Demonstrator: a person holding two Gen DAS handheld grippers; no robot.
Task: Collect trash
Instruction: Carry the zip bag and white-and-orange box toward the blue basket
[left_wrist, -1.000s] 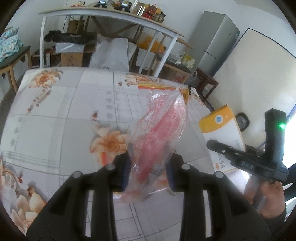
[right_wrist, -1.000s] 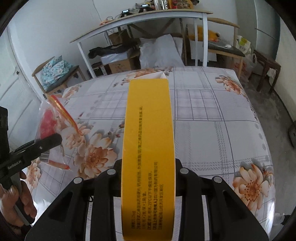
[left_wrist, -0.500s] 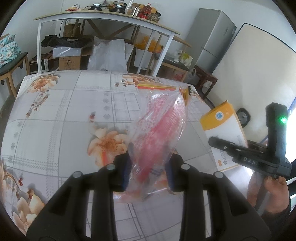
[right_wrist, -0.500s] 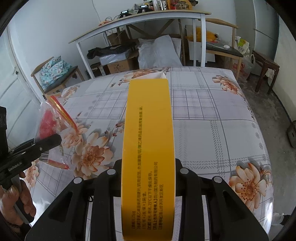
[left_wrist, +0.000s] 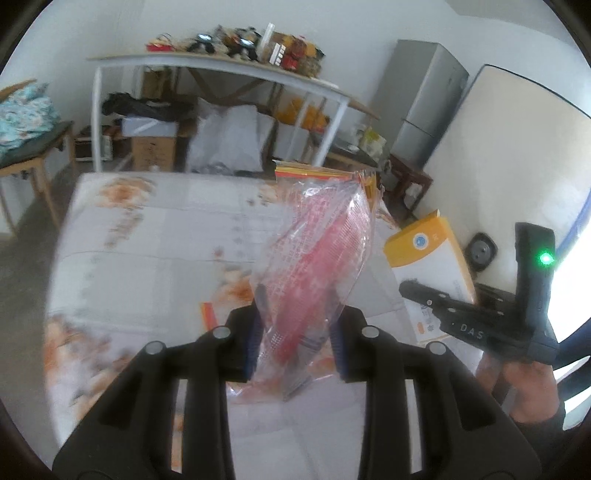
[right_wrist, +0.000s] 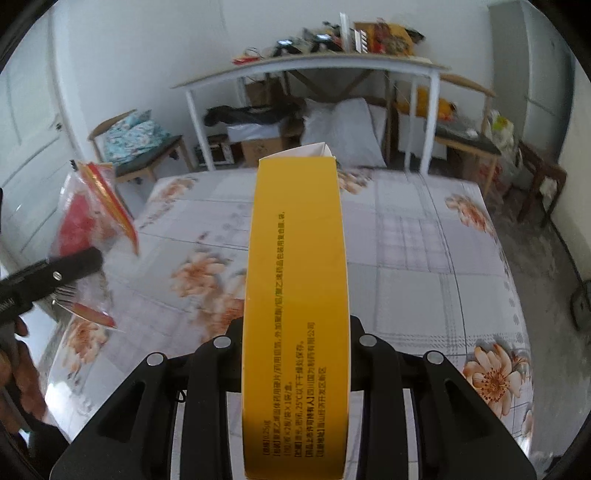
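We are lifting both pieces away from the tabletop (right_wrist: 424, 258) now: left gripper (left_wrist: 295, 332) clamped on the plastic bag (left_wrist: 317, 258), right gripper (right_wrist: 295, 354) clamped on the yellow box (right_wrist: 295, 277), ready for binning.

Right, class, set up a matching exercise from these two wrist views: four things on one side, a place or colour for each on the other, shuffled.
Things:
1. yellow box
2. clear bag with red contents
3. tablecloth
4. grey fridge

Descriptions:
A. floral print
B. in the left tongs
C. against the far wall
D. in the right tongs

Pairs: 1-D, 2-B, 3-A, 4-C
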